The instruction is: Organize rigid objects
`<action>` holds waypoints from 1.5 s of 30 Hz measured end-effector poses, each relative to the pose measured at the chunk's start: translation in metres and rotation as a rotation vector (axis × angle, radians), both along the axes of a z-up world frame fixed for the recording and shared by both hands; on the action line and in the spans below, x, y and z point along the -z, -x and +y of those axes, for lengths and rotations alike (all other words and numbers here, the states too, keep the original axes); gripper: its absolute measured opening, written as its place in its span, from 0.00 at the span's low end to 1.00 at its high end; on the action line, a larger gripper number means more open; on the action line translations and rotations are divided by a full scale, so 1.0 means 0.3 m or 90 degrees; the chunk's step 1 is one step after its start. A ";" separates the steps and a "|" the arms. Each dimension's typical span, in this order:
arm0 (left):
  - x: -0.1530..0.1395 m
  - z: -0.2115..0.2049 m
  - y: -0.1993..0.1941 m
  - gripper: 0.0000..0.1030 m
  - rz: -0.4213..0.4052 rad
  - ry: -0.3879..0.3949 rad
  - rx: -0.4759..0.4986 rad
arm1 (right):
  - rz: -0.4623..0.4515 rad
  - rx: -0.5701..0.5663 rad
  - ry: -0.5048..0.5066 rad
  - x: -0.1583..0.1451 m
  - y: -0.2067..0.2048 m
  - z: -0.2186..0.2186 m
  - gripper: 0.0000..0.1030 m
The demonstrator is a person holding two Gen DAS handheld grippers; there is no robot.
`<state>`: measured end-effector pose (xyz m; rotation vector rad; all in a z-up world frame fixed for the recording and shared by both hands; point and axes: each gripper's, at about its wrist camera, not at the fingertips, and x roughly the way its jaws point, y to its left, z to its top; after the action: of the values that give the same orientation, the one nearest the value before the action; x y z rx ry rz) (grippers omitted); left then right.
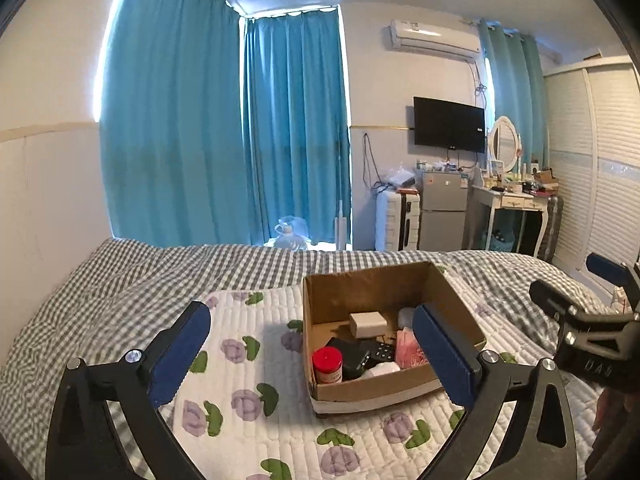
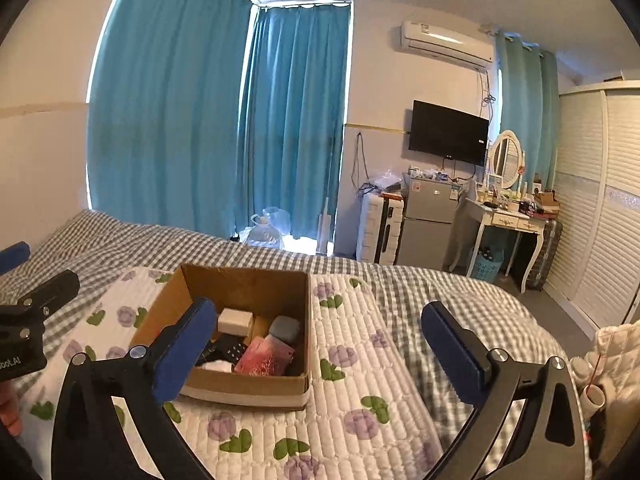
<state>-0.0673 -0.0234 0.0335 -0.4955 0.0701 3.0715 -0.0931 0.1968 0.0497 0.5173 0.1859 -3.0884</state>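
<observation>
I have both tools spread wide and empty above the bed [image 1: 120, 276]. My left hand-held gripper [image 1: 316, 352] has its 2 blue pads as far apart as they go, nothing between them but the view down onto a white quilted mat [image 1: 248, 360] printed with purple flowers and green leaves, which lies over the grey checked bedcover. My right hand-held gripper [image 2: 320, 344] stands just as wide, also gripping nothing. The cardboard box [image 1: 376, 390] sits open-topped on that mat, roughly between the 2 tools: in the left wrist view it lies right of centre with the right pad in front of its near right corner, and in the right wrist view it lies left of centre with the left pad crossing its near left wall. Inside the box I see a small jar with a red lid [image 1: 328, 364] at the near left corner, a black remote with buttons [image 1: 380, 350] beside it, a black boxy item I cannot identify, a cream-coloured block [image 1: 368, 324] near the back, a pink packet [image 2: 264, 356] at the right side, a grey rounded case [image 2: 285, 329] behind it, and something white at the front. At the right edge of the left wrist view the other tool shows, well apart from mine. Beyond the bed hang teal curtains [image 1: 224, 128], with a wall television [image 1: 448, 124], a small fridge [image 1: 444, 208] and a white dressing table [image 1: 508, 200] farther off.
</observation>
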 end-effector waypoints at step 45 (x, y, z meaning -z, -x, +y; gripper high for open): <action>0.112 0.003 -0.006 1.00 -0.055 -0.017 0.017 | -0.025 -0.014 0.018 0.125 -0.007 -0.009 1.00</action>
<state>-0.0655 -0.0226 -0.0002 -0.6201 0.0342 3.0159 -0.0910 0.1941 0.0121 0.5712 0.1469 -3.0520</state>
